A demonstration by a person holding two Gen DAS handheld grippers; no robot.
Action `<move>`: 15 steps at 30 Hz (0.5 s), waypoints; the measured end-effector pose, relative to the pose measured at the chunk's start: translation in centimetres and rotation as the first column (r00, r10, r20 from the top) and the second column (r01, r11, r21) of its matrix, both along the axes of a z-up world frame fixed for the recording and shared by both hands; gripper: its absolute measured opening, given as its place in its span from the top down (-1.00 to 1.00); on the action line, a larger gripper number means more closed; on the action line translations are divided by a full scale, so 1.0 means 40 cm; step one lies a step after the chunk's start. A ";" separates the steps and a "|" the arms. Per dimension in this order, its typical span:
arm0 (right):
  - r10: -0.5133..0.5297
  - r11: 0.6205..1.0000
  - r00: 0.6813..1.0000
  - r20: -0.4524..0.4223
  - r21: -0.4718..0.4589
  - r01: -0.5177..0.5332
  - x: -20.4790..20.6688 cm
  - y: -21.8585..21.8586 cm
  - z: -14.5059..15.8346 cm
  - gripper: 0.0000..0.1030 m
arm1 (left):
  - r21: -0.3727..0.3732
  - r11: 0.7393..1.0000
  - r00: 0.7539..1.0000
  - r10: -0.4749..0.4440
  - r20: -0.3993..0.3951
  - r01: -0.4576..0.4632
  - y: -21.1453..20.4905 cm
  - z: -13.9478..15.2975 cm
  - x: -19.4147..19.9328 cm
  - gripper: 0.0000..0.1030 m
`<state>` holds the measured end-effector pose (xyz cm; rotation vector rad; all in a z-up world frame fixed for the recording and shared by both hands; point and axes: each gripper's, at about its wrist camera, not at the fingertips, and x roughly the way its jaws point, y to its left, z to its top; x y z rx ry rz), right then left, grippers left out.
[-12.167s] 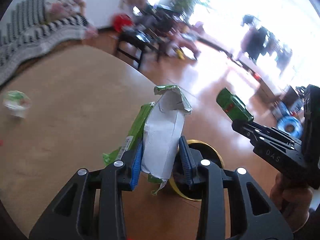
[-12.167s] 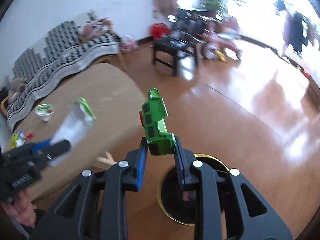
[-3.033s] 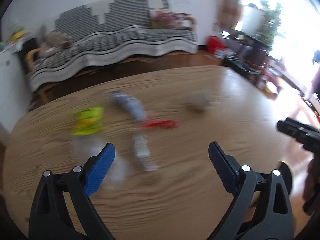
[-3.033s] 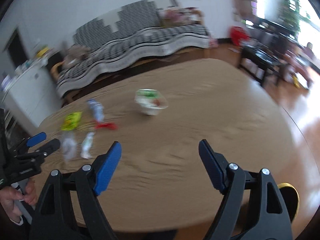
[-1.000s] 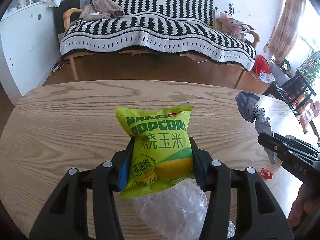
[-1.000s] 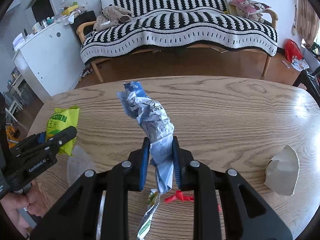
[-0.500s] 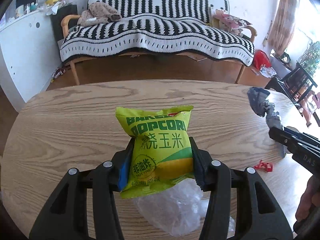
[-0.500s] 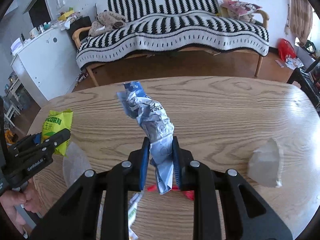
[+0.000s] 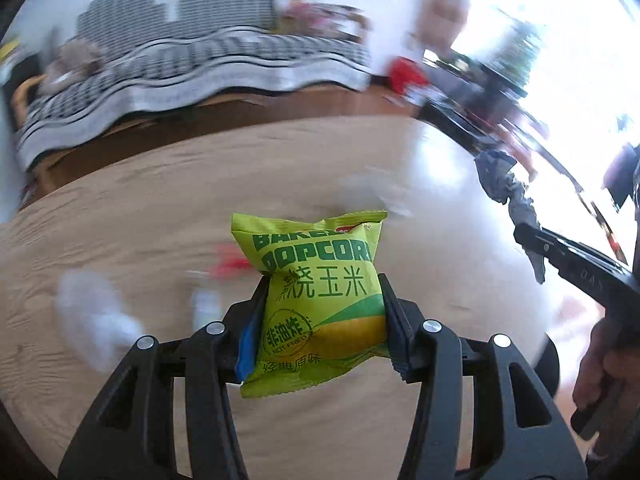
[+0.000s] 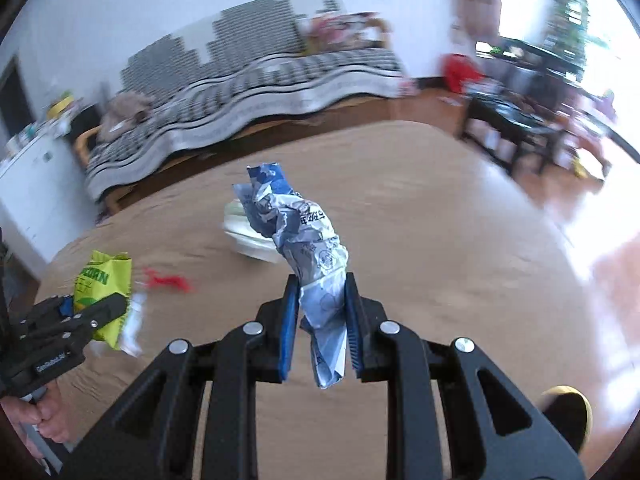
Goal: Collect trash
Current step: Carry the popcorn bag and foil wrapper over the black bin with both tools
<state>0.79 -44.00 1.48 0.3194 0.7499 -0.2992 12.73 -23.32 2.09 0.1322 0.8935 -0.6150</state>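
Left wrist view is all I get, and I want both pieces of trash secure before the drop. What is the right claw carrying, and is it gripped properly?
Observer: The right claw is shut on a crumpled blue-and-white wrapper. Both pads press its lower part, and a tail hangs below them.
Operator: Any sign of where it goes?
Observer: A dark round container with a yellow rim shows at the lower right of the right wrist view, beyond the edge of the table.
Operator: And my bag, seen from the side?
Observer: The popcorn bag sticks up above the fingers of the left claw, over the table.
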 end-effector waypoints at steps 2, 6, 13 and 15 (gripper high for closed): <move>-0.069 0.998 0.998 -0.011 -0.001 0.069 -0.105 -0.082 0.000 0.56 | -0.019 0.998 0.998 -0.065 -0.008 0.064 -0.091 0.011 -0.067 0.02; -0.221 0.975 0.975 -0.031 0.009 0.221 -0.337 -0.243 -0.009 0.56 | -0.067 0.982 0.983 -0.181 -0.034 0.179 -0.268 0.033 -0.207 0.02; -0.408 0.911 0.910 -0.067 0.029 0.411 -0.680 -0.416 -0.062 0.56 | -0.053 0.913 0.911 -0.407 -0.070 0.404 -0.569 -0.013 -0.511 0.02; -0.438 0.896 0.895 -0.083 0.041 0.442 -0.749 -0.444 -0.087 0.56 | -0.026 0.893 0.891 -0.449 -0.067 0.449 -0.628 -0.047 -0.575 0.02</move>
